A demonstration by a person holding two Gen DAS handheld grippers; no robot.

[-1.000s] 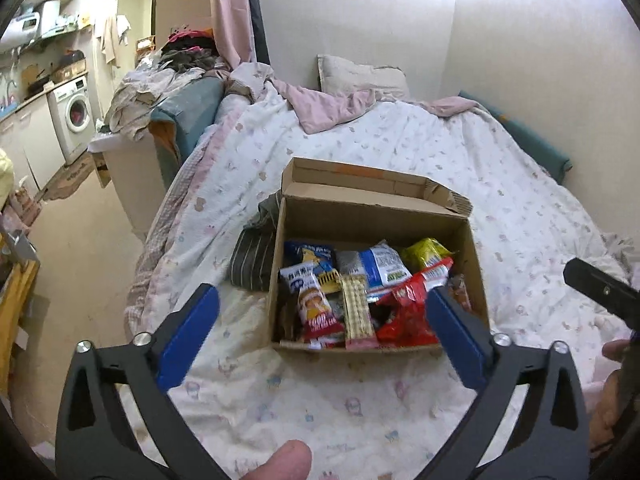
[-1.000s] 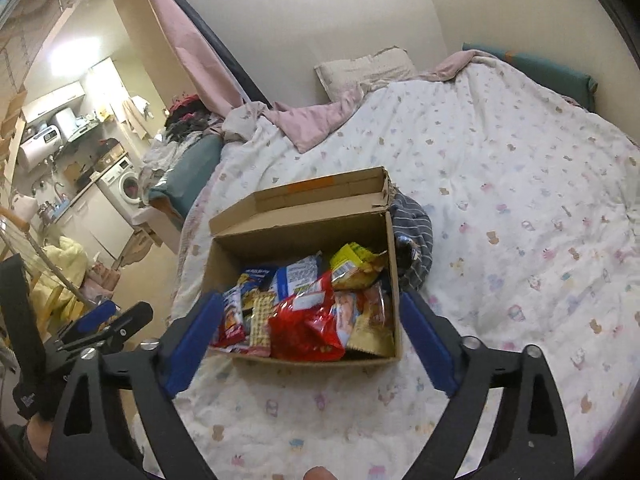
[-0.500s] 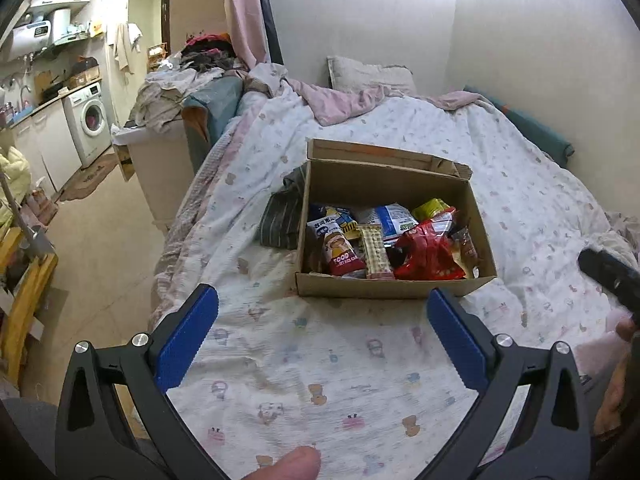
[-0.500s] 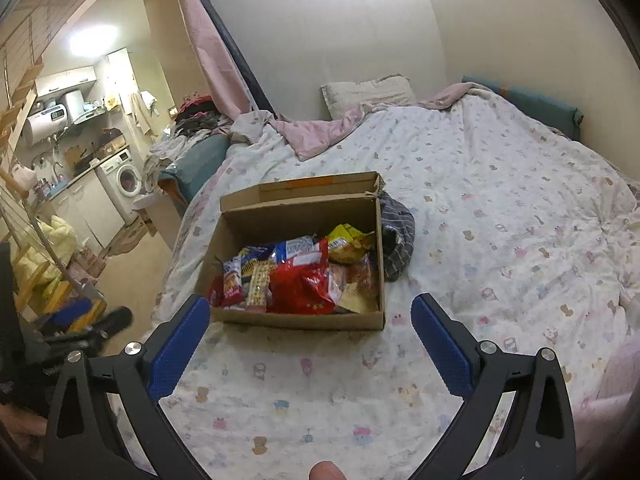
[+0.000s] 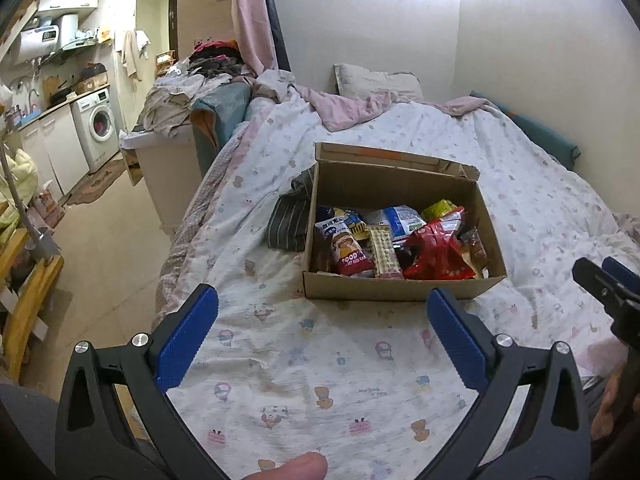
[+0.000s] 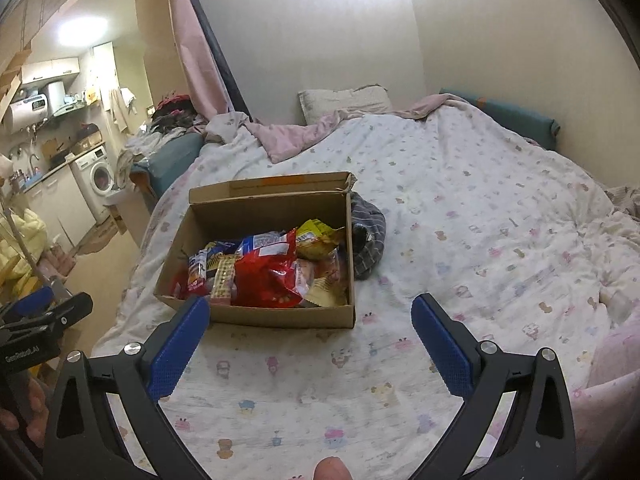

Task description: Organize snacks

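Observation:
An open cardboard box (image 5: 400, 292) (image 6: 260, 314) sits on the bed, filled with several snack packets: a large red bag (image 5: 436, 254) (image 6: 268, 276), a yellow bag (image 6: 318, 242), a checked wafer bar (image 5: 384, 252) and blue-and-white packs (image 5: 400, 220). My left gripper (image 5: 322, 304) hovers over the quilt in front of the box, open and empty. My right gripper (image 6: 310, 306) is also open and empty, its left pad level with the box's near left corner. Each gripper shows at the edge of the other's view.
The white cartoon-print quilt (image 5: 320, 360) covers the bed. A striped dark cloth (image 5: 290, 220) (image 6: 368, 240) lies against the box's far side. Pillow (image 6: 344, 102) and pink blanket lie by the wall. The bed's edge drops to the floor on the left, towards a washing machine (image 5: 98, 124).
Both grippers have pulled back from the box and lowered; the box looks smaller and farther. The right gripper's jaws widened slightly. Snacks stay in the box.

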